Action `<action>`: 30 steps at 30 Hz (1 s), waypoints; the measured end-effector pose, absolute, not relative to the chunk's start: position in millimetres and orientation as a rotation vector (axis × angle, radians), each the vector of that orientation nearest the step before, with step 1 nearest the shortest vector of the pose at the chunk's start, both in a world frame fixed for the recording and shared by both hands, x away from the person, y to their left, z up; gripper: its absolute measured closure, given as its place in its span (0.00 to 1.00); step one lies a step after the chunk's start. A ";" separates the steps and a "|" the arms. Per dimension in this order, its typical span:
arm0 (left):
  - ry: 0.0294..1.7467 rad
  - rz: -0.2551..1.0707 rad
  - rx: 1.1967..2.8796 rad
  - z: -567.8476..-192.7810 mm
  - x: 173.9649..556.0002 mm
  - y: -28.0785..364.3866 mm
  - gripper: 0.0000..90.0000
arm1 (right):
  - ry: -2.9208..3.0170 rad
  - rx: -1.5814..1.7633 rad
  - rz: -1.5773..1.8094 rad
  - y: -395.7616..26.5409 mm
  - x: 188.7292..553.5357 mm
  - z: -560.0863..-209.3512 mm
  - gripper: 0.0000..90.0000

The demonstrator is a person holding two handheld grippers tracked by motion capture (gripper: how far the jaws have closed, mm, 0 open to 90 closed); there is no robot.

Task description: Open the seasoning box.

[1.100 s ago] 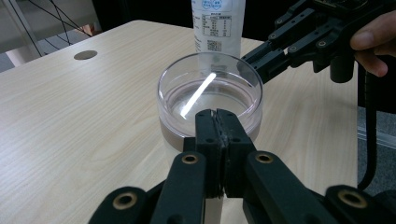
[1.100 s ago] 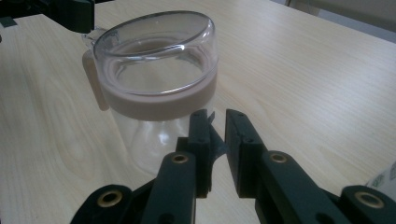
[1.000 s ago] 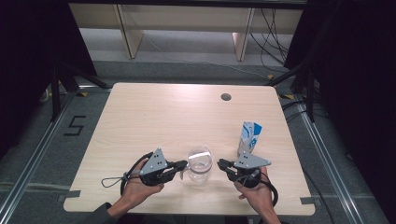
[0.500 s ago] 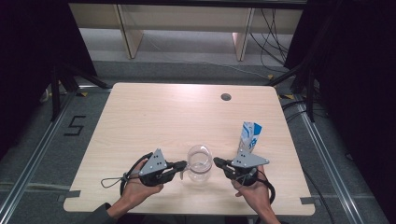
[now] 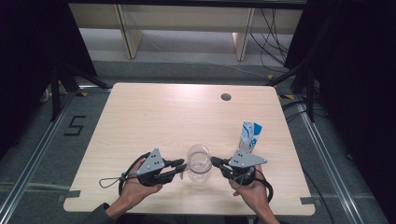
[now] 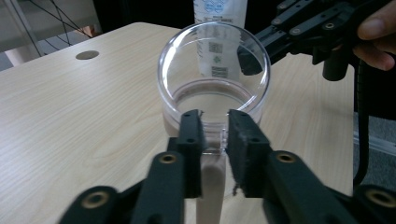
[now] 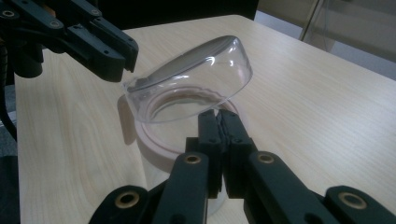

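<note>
I find the clear jar point(image 5: 199, 164) near the tabletop point(image 5: 154, 116) front edge. Right hand-held gripper point(image 7: 219, 116) is clamped on its tilted lid point(image 7: 191, 88); left hand-held gripper point(image 6: 215, 130), jaws just opening, stands narrowly parted at the handle. I'd regrip the handle before lifting the lid.

The table point(image 5: 154, 121) is evenly lit from above, its pale wood bright against dark, murky surroundings. Shadows are soft and short. In the gripper views the clear jar point(image 6: 214, 88) catches white glare along its rim, and the near black tongs blur slightly. The far background falls out of focus. The high view looks soft and grainy.
</note>
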State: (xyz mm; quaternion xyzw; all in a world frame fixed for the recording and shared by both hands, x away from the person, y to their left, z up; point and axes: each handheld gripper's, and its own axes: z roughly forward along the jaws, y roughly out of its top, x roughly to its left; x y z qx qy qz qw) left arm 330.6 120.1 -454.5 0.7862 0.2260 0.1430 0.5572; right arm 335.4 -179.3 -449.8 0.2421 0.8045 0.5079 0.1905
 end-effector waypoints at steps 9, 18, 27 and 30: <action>0.578 0.300 1.864 -463.7 328.4 138.6 0.47 | 2.244 0.631 1.443 -172.9 330.1 -438.4 0.99; 0.624 0.327 1.895 -472.3 327.1 148.9 0.36 | 2.239 0.592 1.450 -160.9 324.6 -433.1 0.98; 0.656 0.339 1.913 -480.2 326.6 160.8 0.32 | 2.236 0.561 1.468 -151.6 321.4 -431.6 0.98; 0.690 0.341 1.908 -480.9 326.1 166.3 0.32 | 2.254 0.574 1.470 -150.4 318.7 -430.4 0.98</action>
